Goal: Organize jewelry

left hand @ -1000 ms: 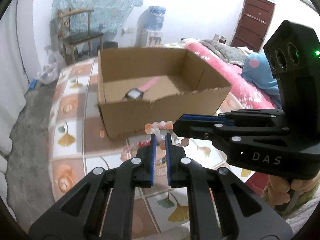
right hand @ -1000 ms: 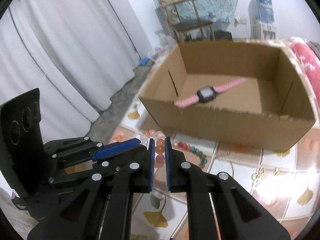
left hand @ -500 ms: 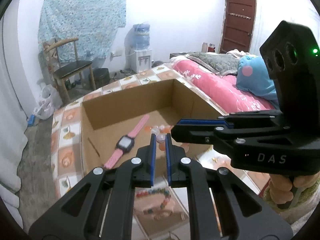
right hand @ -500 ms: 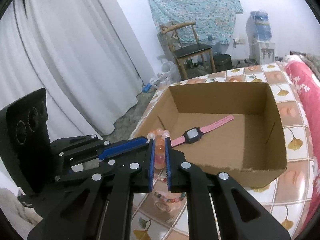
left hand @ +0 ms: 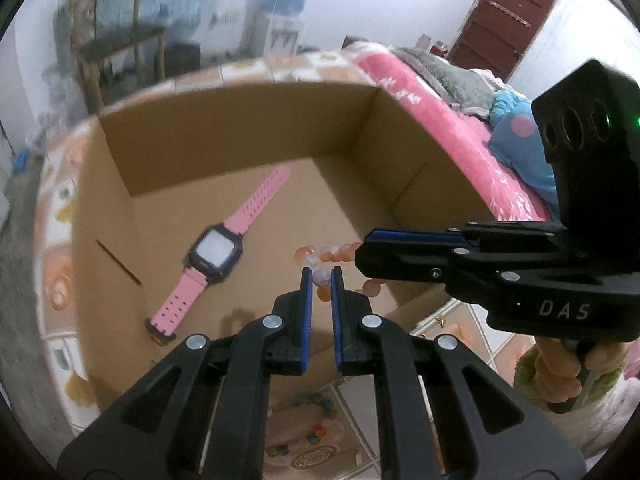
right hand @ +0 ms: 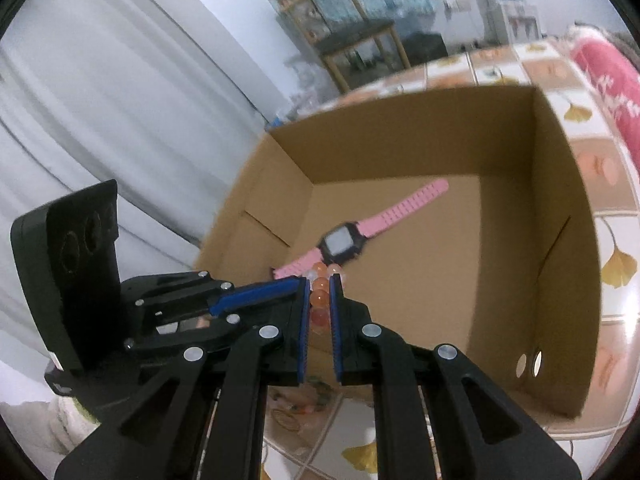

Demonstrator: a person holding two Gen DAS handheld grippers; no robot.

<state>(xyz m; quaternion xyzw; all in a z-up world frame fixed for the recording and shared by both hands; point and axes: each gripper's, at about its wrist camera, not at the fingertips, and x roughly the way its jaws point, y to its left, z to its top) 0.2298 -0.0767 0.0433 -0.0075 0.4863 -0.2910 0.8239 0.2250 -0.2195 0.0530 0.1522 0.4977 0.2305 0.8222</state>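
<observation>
While both grippers are held over the open cardboard box (left hand: 248, 128), one string of orange beads (left hand: 326, 254) is gripped between them. In the left wrist view, the left gripper (left hand: 319, 280) is seen at the lower middle of the frame, with its blue-lined fingers (left hand: 306, 300) clenched on a pale bead of the string, and the rest of the beads is stretched to the right, where it is hidden behind the tip of the right gripper (left hand: 362, 256), which enters from the right edge. In the right wrist view, the right gripper (right hand: 319, 286) is seen at the lower middle, its fingers (right hand: 335, 312) clamped on a short column of orange beads (right hand: 319, 298), while the left gripper (right hand: 296, 286) comes in from the left and nearly meets it. The beads are hanging above the inside of the box, near its front wall; whether they touch the bottom cannot be told. A pink watch (left hand: 216, 250) with a dark square face is laid flat on the bottom of the box, to the left of the beads in the left view and just behind them in the right view (right hand: 348, 236). A second, multicoloured bracelet (left hand: 310, 428) is seen blurred on the patterned tiled surface (right hand: 612, 264) outside the box, at the bottom of the left frame. A hand (left hand: 564, 376) on the handle of the right gripper is visible at the lower right.
</observation>
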